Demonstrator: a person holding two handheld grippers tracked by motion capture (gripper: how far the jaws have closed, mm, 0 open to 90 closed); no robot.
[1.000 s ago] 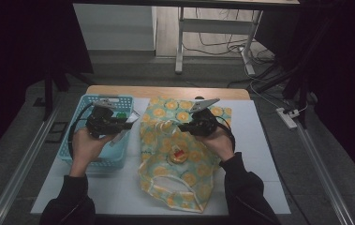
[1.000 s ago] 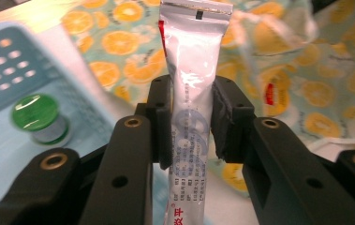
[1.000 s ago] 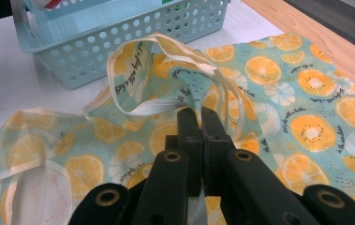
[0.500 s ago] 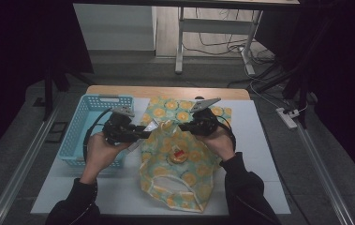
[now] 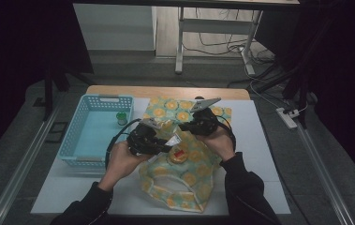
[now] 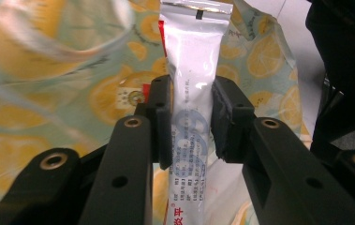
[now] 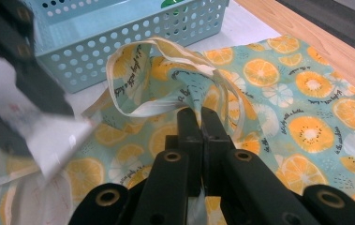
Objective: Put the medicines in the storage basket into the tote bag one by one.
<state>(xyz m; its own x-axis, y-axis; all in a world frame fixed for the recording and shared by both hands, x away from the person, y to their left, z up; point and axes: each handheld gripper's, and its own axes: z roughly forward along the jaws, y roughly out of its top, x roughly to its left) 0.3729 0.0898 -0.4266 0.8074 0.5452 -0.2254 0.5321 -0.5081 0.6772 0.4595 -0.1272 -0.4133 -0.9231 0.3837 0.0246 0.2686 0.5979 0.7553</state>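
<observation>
the left gripper (image 6: pixel 191 119) is clamped on a white squeeze tube (image 6: pixel 191 93), its pads pressing the tube's flat sides about midway, so the crimped end sticks out past the fingertips and can lead the way. just beyond that end lies the orange-print cloth bag (image 6: pixel 95 89), and the tube looks aimed at its mouth, which suggests it is being carried in to be dropped inside.

the right gripper (image 7: pixel 201 117) is pinched tight on the bag's fabric near the opening, with cloth caught between the closed fingertips. judging by the raised fold and the cream strap handles (image 7: pixel 133 79) looping up just ahead of it, this grip is there to lift one side of the mouth and hold it open for the tube.

from the high view the left gripper (image 5: pixel 168 146) sits just beside the right gripper (image 5: pixel 184 126), both over the bag (image 5: pixel 184 178) on the desk (image 5: pixel 259 140).

farther off, beyond the left gripper's outer side, stands the light blue basket (image 5: pixel 95 136) with a small green item (image 5: pixel 121 118) in its far corner, apart from the bag.
</observation>
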